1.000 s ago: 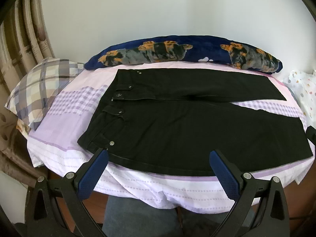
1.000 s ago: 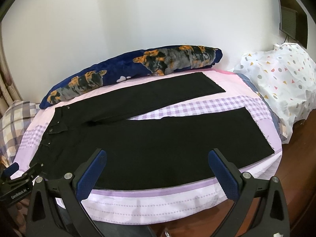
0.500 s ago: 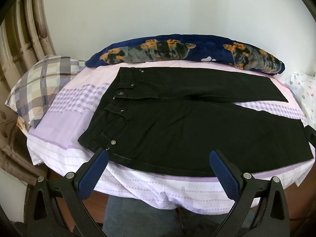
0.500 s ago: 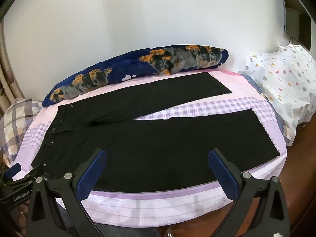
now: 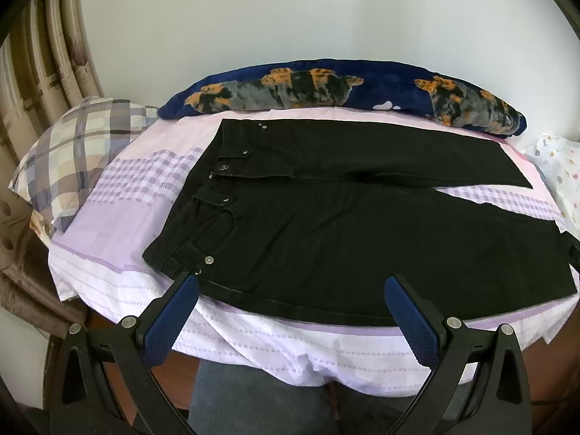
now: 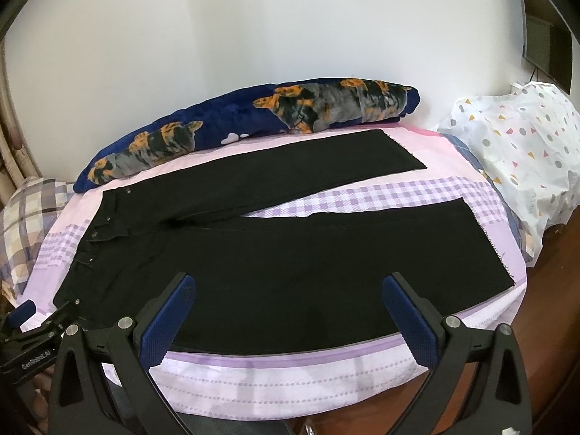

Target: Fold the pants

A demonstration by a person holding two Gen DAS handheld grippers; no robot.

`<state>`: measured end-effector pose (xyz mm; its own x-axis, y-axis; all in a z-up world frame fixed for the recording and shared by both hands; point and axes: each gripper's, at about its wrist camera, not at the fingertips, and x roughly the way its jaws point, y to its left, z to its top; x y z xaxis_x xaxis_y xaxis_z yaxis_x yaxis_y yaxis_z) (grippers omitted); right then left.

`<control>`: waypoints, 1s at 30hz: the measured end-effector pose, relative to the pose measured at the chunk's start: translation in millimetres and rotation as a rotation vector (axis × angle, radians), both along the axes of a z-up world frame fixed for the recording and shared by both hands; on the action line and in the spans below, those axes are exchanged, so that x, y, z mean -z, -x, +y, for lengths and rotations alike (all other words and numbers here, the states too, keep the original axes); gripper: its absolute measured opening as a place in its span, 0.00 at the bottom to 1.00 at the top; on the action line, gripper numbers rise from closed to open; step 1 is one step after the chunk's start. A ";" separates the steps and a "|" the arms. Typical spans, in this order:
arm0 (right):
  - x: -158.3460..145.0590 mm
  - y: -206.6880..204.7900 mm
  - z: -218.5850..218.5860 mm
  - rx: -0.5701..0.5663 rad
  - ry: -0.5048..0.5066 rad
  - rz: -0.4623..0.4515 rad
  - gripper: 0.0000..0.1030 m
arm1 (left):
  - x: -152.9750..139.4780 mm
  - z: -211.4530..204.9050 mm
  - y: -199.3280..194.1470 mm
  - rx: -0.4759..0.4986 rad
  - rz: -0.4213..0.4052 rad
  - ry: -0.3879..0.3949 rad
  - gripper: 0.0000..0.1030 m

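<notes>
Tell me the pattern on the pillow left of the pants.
Beige, grey and white plaid pillow, clearest in the left wrist view.

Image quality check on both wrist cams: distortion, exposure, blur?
Left wrist: strong fisheye bowing, dark vignette corners; black pants nearly featureless, rivets sharp; left gripper crisp, no motion blur. Right wrist: same barrel warp; polka-dot bag is bright; right gripper in focus; soft daylight, no harsh shadows.

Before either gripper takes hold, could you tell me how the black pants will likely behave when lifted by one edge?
The black pants lie flat against the bed sheet, so they will probably drape and sag rather than hold shape. The fabric looks like thick denim with rivets, likely fairly heavy. The raw hem looks frayed, so it may snag.
</notes>
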<state>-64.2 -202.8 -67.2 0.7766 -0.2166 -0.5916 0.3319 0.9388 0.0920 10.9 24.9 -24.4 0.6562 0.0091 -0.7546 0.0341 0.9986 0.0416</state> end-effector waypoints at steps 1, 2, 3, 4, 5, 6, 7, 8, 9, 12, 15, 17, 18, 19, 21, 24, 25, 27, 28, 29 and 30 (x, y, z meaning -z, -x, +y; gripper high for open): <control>0.8 -1.1 -0.3 0.001 0.000 0.003 1.00 | 0.7 1.1 -1.6 -0.002 0.002 0.002 0.99; 1.7 -2.4 -0.7 0.000 -0.001 0.008 1.00 | 1.7 2.4 -3.6 -0.004 0.005 0.003 0.99; 3.0 -3.8 -1.6 -0.001 -0.008 0.013 1.00 | 2.4 3.5 -5.9 -0.007 0.009 0.004 0.99; 3.5 -6.7 -2.0 -0.001 -0.011 0.017 1.00 | 3.6 5.9 -9.7 -0.010 0.013 0.006 0.99; 6.7 -8.5 -4.1 -0.002 -0.019 0.027 1.00 | 4.4 7.6 -12.5 -0.014 0.016 0.007 0.99; 8.1 -11.0 -5.3 -0.003 -0.024 0.036 1.00 | 5.9 10.5 -15.8 -0.021 0.020 0.008 0.99; 11.4 -13.2 -7.5 -0.006 -0.031 0.050 1.00 | 6.7 12.7 -20.2 -0.028 0.023 0.007 0.99; 15.7 -15.3 -9.9 -0.010 -0.038 0.064 1.00 | 7.7 15.0 -24.1 -0.035 0.025 0.003 0.99; 19.0 -17.1 -11.8 -0.014 -0.043 0.073 1.00 | 9.0 17.1 -28.4 -0.042 0.028 -0.003 0.99; 28.5 -20.9 -17.7 0.011 -0.029 0.095 1.00 | 13.6 25.5 -45.5 -0.063 0.041 -0.014 0.99; 31.6 -28.5 -20.0 0.027 0.014 0.113 1.00 | 16.8 36.7 -65.4 -0.085 0.045 -0.029 0.99; 32.5 -36.5 -20.8 0.016 0.042 0.127 1.00 | 17.2 47.8 -82.6 -0.101 0.039 -0.028 0.99; 32.5 -40.9 -22.1 0.016 0.045 0.135 1.00 | 17.1 51.8 -88.7 -0.106 0.038 -0.024 0.99; 33.7 -46.4 -23.1 0.005 0.042 0.146 1.00 | 16.9 58.4 -97.3 -0.114 0.035 -0.015 0.99; 35.2 -57.8 -24.8 -0.006 0.029 0.164 0.98 | 16.8 73.1 -116.1 -0.137 0.031 -0.003 0.99; 36.8 -75.1 -25.1 -0.024 0.018 0.172 0.98 | 16.3 91.8 -141.9 -0.146 0.020 0.012 0.99; 36.8 -82.2 -25.3 -0.033 0.016 0.176 0.98 | 17.0 97.0 -150.8 -0.144 0.024 0.022 0.99; 35.7 -98.0 -25.1 -0.052 0.008 0.173 0.98 | 19.9 107.9 -168.4 -0.141 0.038 0.061 0.99; 34.4 -106.0 -24.5 -0.061 0.012 0.169 0.98 | 22.4 115.0 -179.7 -0.147 0.051 0.078 0.98; 33.1 -116.8 -22.8 -0.075 0.016 0.165 0.98 | 24.5 120.8 -189.2 -0.145 0.059 0.095 0.98; 32.0 -126.4 -20.8 -0.089 0.015 0.161 0.98 | 26.8 126.9 -199.8 -0.143 0.065 0.110 0.98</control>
